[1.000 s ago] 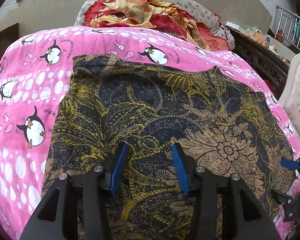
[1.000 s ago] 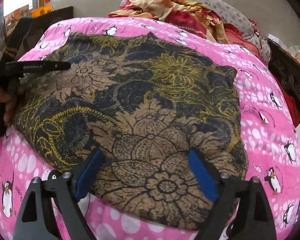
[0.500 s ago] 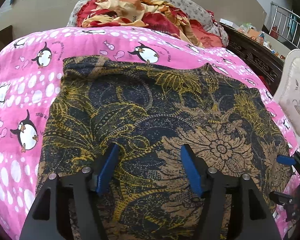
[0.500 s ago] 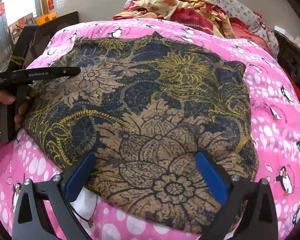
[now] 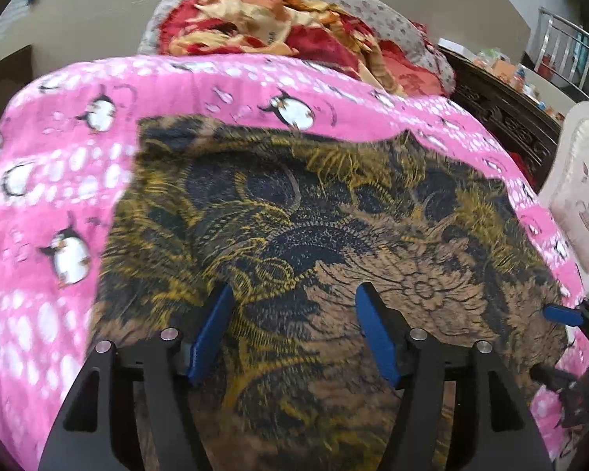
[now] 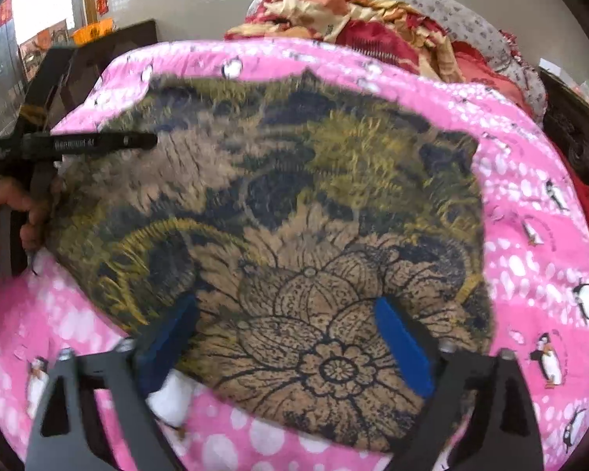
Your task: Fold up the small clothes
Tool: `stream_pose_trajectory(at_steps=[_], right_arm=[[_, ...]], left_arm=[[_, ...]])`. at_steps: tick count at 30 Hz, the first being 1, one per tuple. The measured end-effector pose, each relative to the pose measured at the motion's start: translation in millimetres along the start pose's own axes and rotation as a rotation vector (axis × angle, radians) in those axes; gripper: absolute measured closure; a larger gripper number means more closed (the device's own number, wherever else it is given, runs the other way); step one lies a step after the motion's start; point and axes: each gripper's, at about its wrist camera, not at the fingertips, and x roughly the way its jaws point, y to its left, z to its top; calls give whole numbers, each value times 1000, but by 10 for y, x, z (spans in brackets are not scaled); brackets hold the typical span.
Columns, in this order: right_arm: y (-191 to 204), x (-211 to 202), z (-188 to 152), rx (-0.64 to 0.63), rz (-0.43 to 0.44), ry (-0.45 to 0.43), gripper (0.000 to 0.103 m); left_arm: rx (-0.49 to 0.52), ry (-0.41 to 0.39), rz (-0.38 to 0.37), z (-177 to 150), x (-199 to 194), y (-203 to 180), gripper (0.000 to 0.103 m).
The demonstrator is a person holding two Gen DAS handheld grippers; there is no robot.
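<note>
both wrist views look forward, low and close over the cloth (image 5: 314, 235) on the blanket (image 5: 59, 180), sharing it; right view sits rightward.

left gripper (image 5: 294, 329) spread wide, right gripper (image 6: 290, 337) spread wide, both angled downward

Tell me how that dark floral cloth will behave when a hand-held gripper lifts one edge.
The floral cloth lies thin and follows the pink penguin blanket, so it will probably droop. It looks light; one corner should lift easily. Its wavy far edge suggests that it will bunch rather than hold a crease.
</note>
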Motion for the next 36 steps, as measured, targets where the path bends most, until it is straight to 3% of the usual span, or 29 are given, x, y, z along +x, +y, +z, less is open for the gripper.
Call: stream_pose_trajectory(at_steps=[5, 10, 11, 13, 22, 36], right_arm=[[31, -331, 216, 123, -45, -152, 13], [5, 80, 223, 197, -79, -47, 13], [-12, 243, 143, 201, -95, 3, 13], [56, 266, 30, 156, -121, -47, 10], [101, 263, 31, 146, -122, -53, 2], [96, 294, 26, 143, -110, -51, 0]], left_arm=[[9, -69, -14, -112, -362, -205, 57], [-19, 42, 21, -392, -129, -161, 57], [-15, 17, 17, -436, -136, -151, 57], [-6, 5, 22, -450, -145, -154, 57], [11, -4, -2, -478, -128, -188, 45], [10, -9, -8, -485, -128, -179, 44]])
